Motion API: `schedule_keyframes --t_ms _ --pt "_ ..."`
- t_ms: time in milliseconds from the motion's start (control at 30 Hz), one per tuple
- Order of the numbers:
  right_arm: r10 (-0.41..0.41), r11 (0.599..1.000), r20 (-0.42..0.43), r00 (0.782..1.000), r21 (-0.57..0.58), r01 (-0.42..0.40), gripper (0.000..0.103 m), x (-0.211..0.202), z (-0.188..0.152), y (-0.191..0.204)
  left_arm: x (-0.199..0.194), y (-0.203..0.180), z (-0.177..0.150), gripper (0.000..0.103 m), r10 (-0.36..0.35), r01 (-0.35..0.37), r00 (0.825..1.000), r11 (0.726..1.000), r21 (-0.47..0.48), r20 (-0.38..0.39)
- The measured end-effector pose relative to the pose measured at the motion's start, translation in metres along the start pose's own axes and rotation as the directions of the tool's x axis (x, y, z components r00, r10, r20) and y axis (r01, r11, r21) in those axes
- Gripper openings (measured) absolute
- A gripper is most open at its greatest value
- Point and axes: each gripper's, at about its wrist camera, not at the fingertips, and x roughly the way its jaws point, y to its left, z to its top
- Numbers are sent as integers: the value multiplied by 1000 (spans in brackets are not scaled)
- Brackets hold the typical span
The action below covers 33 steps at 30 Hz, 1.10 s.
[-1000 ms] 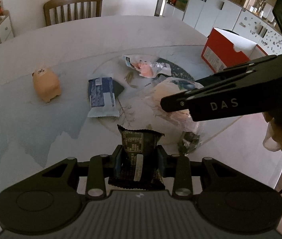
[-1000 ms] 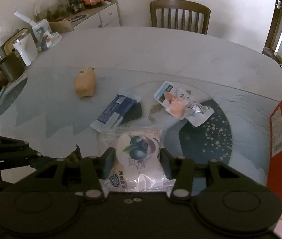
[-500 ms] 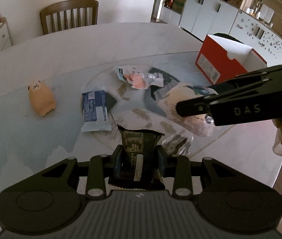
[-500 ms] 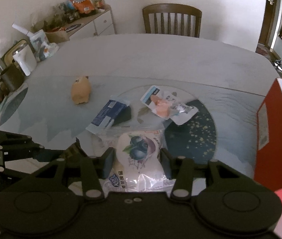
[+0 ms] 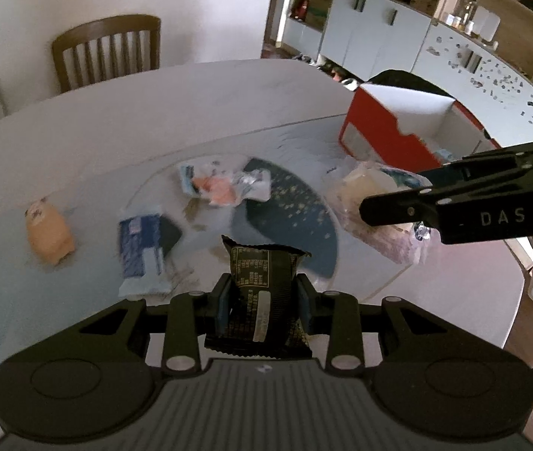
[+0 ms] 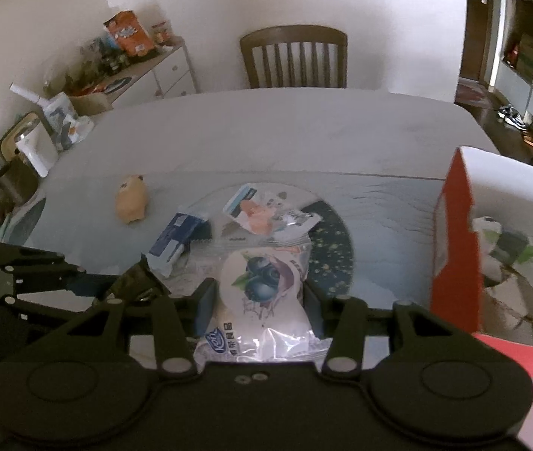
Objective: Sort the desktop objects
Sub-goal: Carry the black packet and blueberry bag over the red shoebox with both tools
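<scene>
Red open box [image 6: 454,248] sits at three o'clock; the left gripper [image 5: 262,297] pinching a black snack packet [image 5: 261,293] and the right gripper [image 6: 259,297] pinching a blueberry bun bag [image 6: 262,289] should clear its rim before letting go.

Bare white tabletop [image 6: 285,127] lies open across the frame's upper middle; the red open-topped cardboard box [image 6: 454,248] walls off the right.

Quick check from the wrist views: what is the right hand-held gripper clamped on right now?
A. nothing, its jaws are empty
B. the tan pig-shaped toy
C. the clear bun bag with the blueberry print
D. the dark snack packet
C: in the right wrist view the right hand-held gripper has its jaws pressed on both sides of the blueberry-print bun bag, beside the red box.
</scene>
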Motion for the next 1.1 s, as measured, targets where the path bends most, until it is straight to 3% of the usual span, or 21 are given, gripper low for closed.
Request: schedule_keyframes --t_ms 1100 --pt "-146 980 66 987 144 135 48 -78 -18 -166 61 -150 89 34 -132 127 991 973 193 13"
